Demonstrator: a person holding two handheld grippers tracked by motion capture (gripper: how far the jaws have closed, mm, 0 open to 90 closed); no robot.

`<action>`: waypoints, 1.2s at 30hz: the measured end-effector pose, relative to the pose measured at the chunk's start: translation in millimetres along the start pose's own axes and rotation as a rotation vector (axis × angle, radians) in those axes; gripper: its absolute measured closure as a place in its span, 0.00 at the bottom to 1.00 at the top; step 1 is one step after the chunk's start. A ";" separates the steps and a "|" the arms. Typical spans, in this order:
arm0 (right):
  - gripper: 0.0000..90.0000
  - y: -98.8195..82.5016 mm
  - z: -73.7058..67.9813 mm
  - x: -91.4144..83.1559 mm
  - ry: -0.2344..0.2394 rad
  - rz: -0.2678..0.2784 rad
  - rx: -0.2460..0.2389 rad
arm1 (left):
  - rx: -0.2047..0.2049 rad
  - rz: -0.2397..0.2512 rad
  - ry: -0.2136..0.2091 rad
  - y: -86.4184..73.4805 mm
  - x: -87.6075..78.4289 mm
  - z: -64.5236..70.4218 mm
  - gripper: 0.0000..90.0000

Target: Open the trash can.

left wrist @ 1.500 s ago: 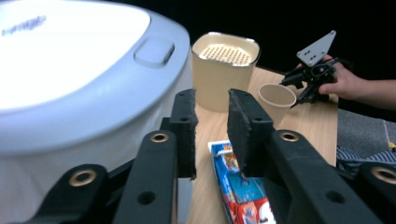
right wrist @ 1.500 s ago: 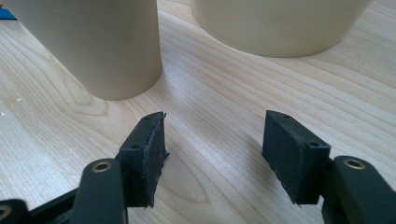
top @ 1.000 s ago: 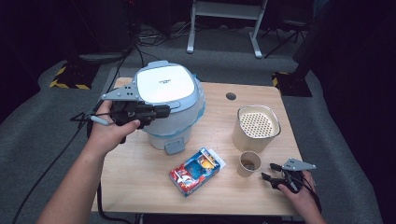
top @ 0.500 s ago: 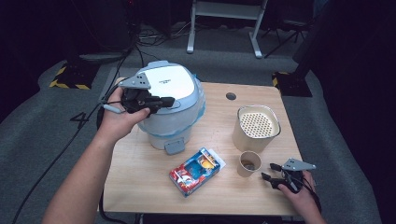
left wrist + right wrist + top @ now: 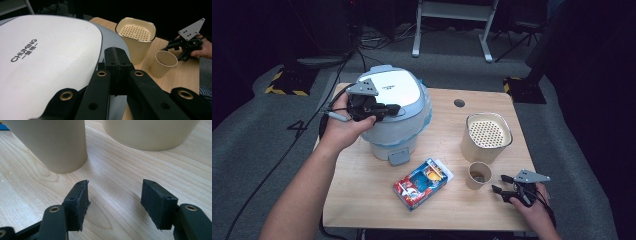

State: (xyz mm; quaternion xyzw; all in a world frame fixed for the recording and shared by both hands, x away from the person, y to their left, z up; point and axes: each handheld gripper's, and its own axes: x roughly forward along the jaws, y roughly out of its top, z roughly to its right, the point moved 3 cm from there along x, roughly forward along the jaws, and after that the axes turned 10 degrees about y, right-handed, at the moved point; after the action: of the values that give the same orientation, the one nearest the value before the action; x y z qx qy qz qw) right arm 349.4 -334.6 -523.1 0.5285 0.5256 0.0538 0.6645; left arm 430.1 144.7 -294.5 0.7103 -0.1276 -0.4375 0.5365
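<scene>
left claw (image 5: 394,107) pinched shut on rice cooker (image 5: 393,87) lid to press it | right claw (image 5: 498,192) open, parked beside paper cup (image 5: 479,174)

The paper cup's (image 5: 479,175) dark contents are too small to tell.

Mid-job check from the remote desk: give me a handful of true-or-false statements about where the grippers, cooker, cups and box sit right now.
1. The left gripper has its jaws shut over the rice cooker lid. True.
2. The right gripper grips the paper cup. False: its jaws stand apart with nothing between them, on the table beside the cup.
3. The perforated beige container stands behind the paper cup. True.
4. The colourful box lies on the cooker's lid. False: it lies on the table in front of the cooker.
</scene>
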 end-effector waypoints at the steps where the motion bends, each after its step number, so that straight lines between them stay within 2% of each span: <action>1: 0.43 0.0 0.0 0.0 0.000 0.000 0.000 | -0.001 0.002 0.000 -0.1 0.2 -0.1 1.00; 6: 0.43 0.0 0.0 0.0 0.000 0.000 0.000 | -0.008 0.003 -0.010 -1.2 1.1 0.4 1.00; 16: 0.43 0.0 0.0 0.0 -0.001 0.000 0.000 | 0.004 -0.004 0.006 -0.5 1.2 2.8 1.00; 24: 0.43 0.0 -0.1 0.1 -0.001 -0.001 0.000 | 0.013 -0.006 0.037 0.0 1.6 4.4 1.00; 28: 0.43 0.0 -0.1 0.1 -0.001 -0.001 0.000 | 0.001 0.004 0.000 -0.1 1.6 5.3 1.00; 30: 0.43 0.0 0.0 0.1 -0.001 0.000 -0.001 | -0.009 0.010 -0.003 0.2 1.7 6.1 0.96; 31: 0.43 0.0 -0.1 0.1 0.000 -0.001 0.000 | -0.001 0.017 0.001 0.7 1.9 7.1 0.80; 32: 0.43 0.0 -0.1 0.1 0.000 -0.001 0.000 | -0.001 0.069 -0.021 2.1 3.3 11.1 0.71; 33: 0.43 0.0 -0.1 0.1 0.000 -0.001 0.000 | -0.001 0.069 -0.021 2.1 3.3 11.1 0.63; 34: 0.43 0.1 0.0 0.2 0.001 0.000 -0.001 | -0.052 0.130 -0.100 4.6 4.0 16.8 0.59; 35: 0.43 0.1 0.1 0.3 0.001 -0.001 -0.002 | -0.058 0.147 -0.128 5.8 3.8 19.6 0.56; 36: 0.43 0.1 0.1 0.3 0.001 -0.001 -0.002 | -0.058 0.147 -0.128 5.8 3.8 19.6 0.54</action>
State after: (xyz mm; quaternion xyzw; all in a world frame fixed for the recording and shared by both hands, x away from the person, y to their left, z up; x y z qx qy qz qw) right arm 349.7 -334.5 -523.1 0.5277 0.5260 0.0541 0.6647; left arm 419.2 127.2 -292.2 0.6537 -0.2007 -0.4449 0.5783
